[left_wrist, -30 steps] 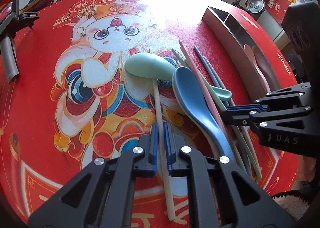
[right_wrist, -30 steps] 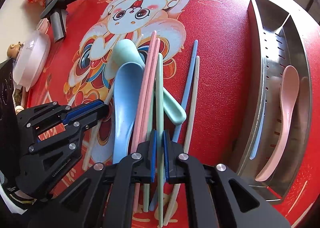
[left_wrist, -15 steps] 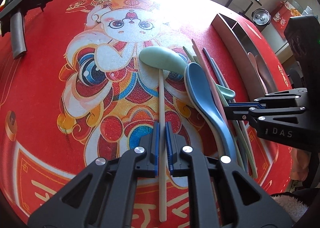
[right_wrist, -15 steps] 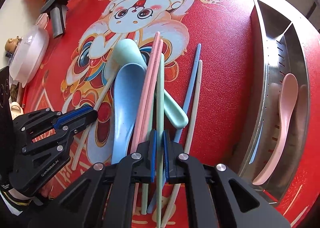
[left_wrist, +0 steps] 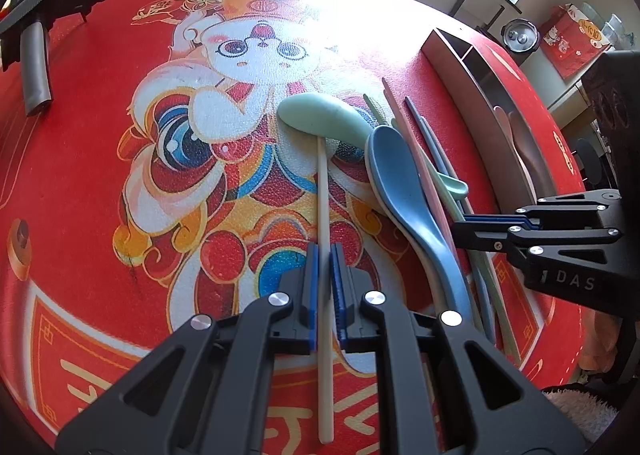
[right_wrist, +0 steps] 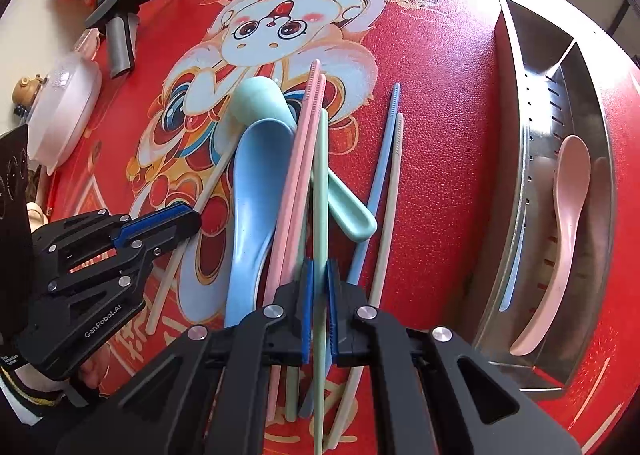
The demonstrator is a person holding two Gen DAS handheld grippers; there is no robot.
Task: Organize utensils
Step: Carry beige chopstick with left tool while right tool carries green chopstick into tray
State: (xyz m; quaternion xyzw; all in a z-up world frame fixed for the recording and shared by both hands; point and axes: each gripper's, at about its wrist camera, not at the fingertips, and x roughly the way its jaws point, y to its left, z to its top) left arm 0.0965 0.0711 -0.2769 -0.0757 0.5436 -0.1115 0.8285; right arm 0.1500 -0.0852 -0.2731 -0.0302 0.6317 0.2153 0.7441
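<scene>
The left gripper [left_wrist: 325,275] pinches a cream chopstick [left_wrist: 324,183], the right gripper [right_wrist: 318,295] a green chopstick [right_wrist: 320,183] (both over the spoon pile [right_wrist: 260,195]); a pink spoon [right_wrist: 560,223] lies in the tray [right_wrist: 536,67].

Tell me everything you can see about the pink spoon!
The pink spoon is a pale, matte soup spoon that looks like plastic, with a rounded bowl and a curved handle. It lies alone inside the long compartment of the shiny metal tray, bowl toward the far end, handle toward the camera. It rests on the tray floor. No gripper touches it, and it is apart from the pile of utensils on the red mat.
</scene>
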